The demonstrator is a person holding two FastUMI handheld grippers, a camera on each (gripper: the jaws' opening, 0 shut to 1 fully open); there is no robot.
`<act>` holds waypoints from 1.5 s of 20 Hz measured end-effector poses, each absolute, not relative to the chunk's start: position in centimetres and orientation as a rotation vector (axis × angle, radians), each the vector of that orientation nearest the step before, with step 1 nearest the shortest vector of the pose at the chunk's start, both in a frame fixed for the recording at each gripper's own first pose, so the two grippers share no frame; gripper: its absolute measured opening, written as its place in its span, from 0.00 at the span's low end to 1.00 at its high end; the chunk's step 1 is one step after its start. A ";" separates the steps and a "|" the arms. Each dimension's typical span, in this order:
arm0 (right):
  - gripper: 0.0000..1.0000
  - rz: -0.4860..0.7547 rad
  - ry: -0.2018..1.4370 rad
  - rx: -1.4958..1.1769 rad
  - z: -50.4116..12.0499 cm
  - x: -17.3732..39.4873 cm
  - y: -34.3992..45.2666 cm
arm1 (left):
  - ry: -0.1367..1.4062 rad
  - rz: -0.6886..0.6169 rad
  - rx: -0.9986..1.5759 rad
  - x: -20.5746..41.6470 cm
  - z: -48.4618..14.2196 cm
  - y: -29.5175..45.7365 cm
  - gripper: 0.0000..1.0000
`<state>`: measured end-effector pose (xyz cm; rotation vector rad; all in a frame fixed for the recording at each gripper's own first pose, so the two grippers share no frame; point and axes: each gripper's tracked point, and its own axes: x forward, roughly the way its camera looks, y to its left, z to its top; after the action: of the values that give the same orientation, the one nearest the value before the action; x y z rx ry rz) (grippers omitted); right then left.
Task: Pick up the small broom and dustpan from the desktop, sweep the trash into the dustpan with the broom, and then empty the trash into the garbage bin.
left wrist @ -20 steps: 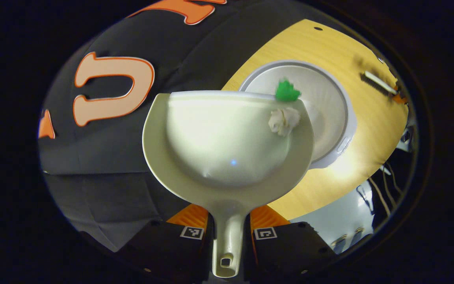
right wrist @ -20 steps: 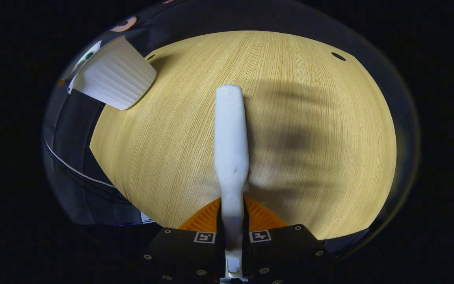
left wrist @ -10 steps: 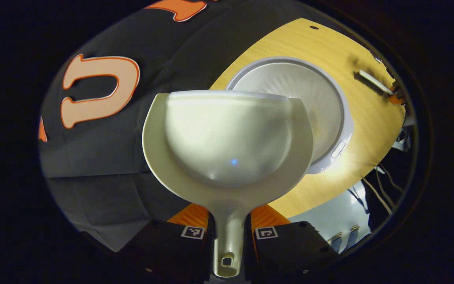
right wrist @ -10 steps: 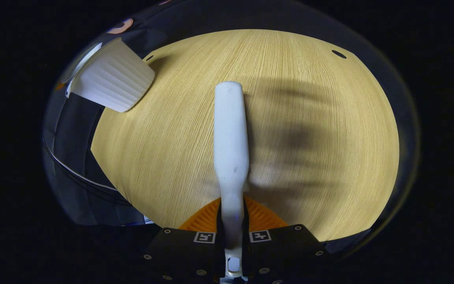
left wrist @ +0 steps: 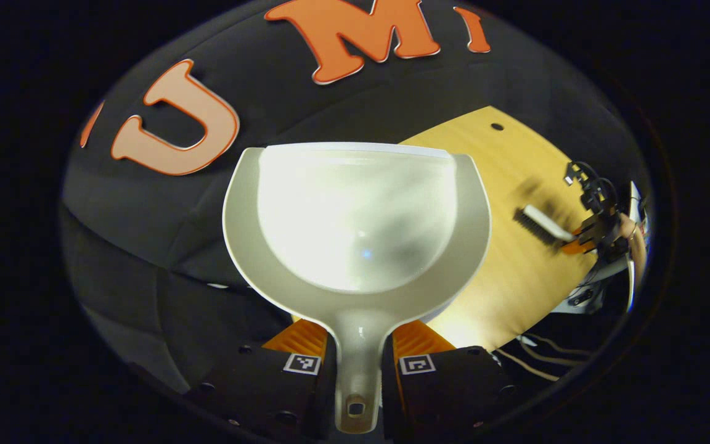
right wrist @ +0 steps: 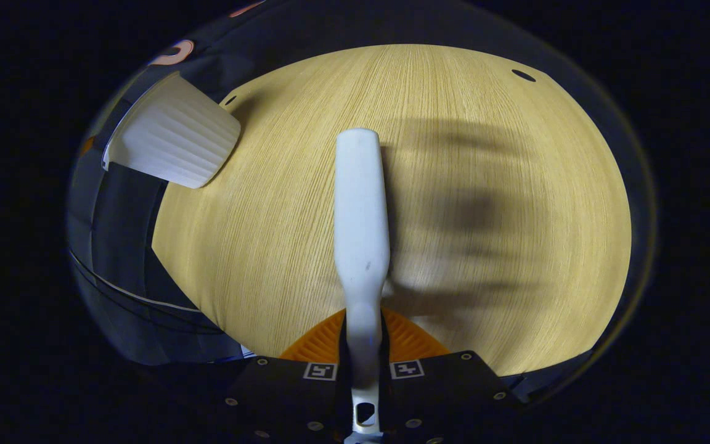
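Left gripper (left wrist: pixel 358 364): pinching the dustpan (left wrist: pixel 355 222) by its stem, one finger each side; the scoop stands out ahead of the fingers so the pan can be tipped by wrist alone.
Dustpan: bowl bare, no scraps inside (emptying looks done, by my reading); held off the table (left wrist: pixel 503 290), with the booth cloth behind most of it.
Right gripper (right wrist: pixel 364 370): clamped on the broom (right wrist: pixel 361 209) at the narrow end of its handle; the handle runs straight forward over the table, parked out of the pan's way.
Broom bristles: hidden under the handle in the right gripper view; in the left gripper view the broom is beyond the dustpan's right edge, bristles toward the table.
Bin (right wrist: pixel 170 139): white, ribbed wall; beyond the broom to its left, at the table's far left edge, mouth facing away from the broom.
Table near broom: no scraps seen, just shadows.
Stage: likely the tail end; both tools would need setting down.
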<state>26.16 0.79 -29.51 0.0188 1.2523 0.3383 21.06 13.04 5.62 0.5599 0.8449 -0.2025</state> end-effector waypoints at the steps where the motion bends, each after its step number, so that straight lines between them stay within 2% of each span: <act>1: 0.16 0.332 1.251 0.011 -29.6 26.1 0.7 | 0.837 -0.245 0.545 21.1 5.4 11.3 0.32; 8: 0.16 0.299 1.236 0.017 -30.0 25.8 0.7 | 0.892 -0.426 0.437 20.3 -0.5 1.2 0.32; 13: 0.16 0.283 1.223 0.034 -29.7 26.2 1.2 | 0.985 -0.496 0.384 19.7 -7.9 -2.5 0.32; 18: 0.16 0.235 1.211 0.043 -29.4 26.5 1.3 | 1.098 -0.439 0.313 19.2 -18.2 -4.3 0.32; 21: 0.17 0.213 1.195 0.026 -29.4 26.5 1.1 | 1.143 -0.347 0.284 19.9 -23.1 -4.2 0.32; 25: 0.16 0.143 1.171 -0.015 -29.3 26.9 0.6 | 1.150 -0.240 0.229 21.2 -28.6 -3.0 0.32; 30: 0.16 0.089 1.140 -0.052 -30.0 27.4 -0.5 | 1.111 -0.113 0.176 23.2 -32.4 -2.0 0.32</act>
<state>27.39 -0.52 -29.97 -0.0517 1.1401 0.0886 23.20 -2.00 -32.45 0.1762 1.1109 -0.1127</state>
